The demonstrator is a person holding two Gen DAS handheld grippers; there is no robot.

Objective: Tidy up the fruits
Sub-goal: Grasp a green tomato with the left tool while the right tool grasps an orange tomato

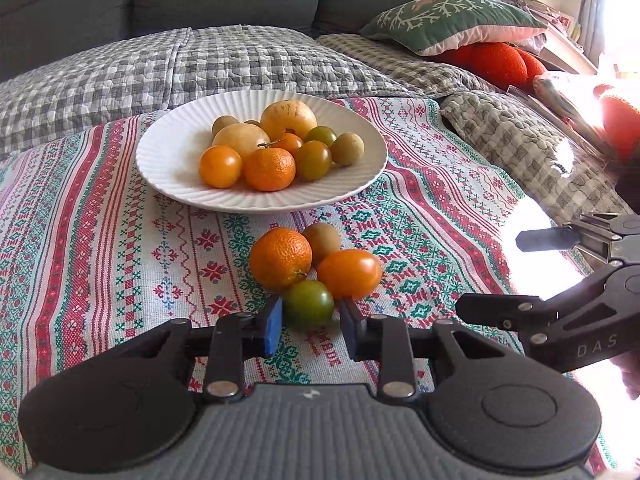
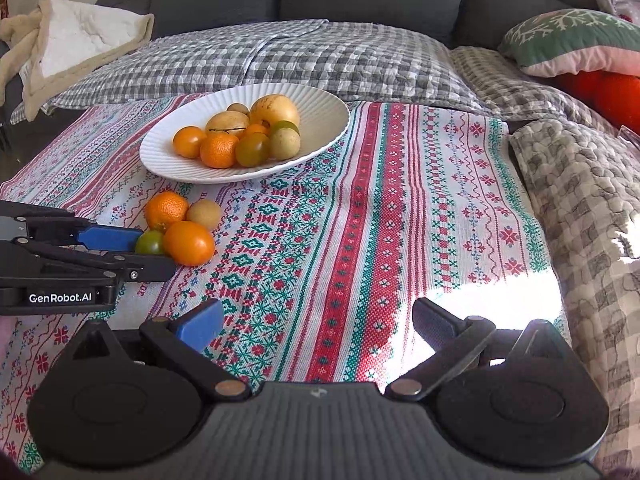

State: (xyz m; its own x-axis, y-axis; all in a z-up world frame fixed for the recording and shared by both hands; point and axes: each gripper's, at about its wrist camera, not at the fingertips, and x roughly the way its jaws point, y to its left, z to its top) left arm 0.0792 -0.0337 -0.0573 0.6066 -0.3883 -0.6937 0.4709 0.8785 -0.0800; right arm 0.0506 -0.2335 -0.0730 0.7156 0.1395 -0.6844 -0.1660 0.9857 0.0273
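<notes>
Figure: the pick-up of a loose fruit, with the white ribbed plate (image 1: pixel 168 168) as landmark. The left gripper (image 1: pixel 310 322) has its blue pads (image 1: pixel 274 326) drawn in against the flanks of the green tomato (image 1: pixel 309 303), which lies on the patterned cloth (image 1: pixel 120 240) on the near side of the plate, the closest of four loose fruits. Touching it on the plate side are a mandarin (image 1: pixel 280 258) and an orange tomato (image 1: pixel 349 273); a small tan fruit (image 1: pixel 322 240) sits behind those, nearer the plate. The right gripper (image 2: pixel 318 320) stands with jaws wide apart and nothing between them, over bare cloth well to the near right of the plate.

To do this step well, judged from this view: lift straight up before moving toward the plate, so the neighbours are not rolled away (the skin looks smooth and the grip sits low on a round body, so a slip is possible). Release in the open left part of the plate, low, clear of the heaped fruit (image 1: pixel 276 144).
</notes>
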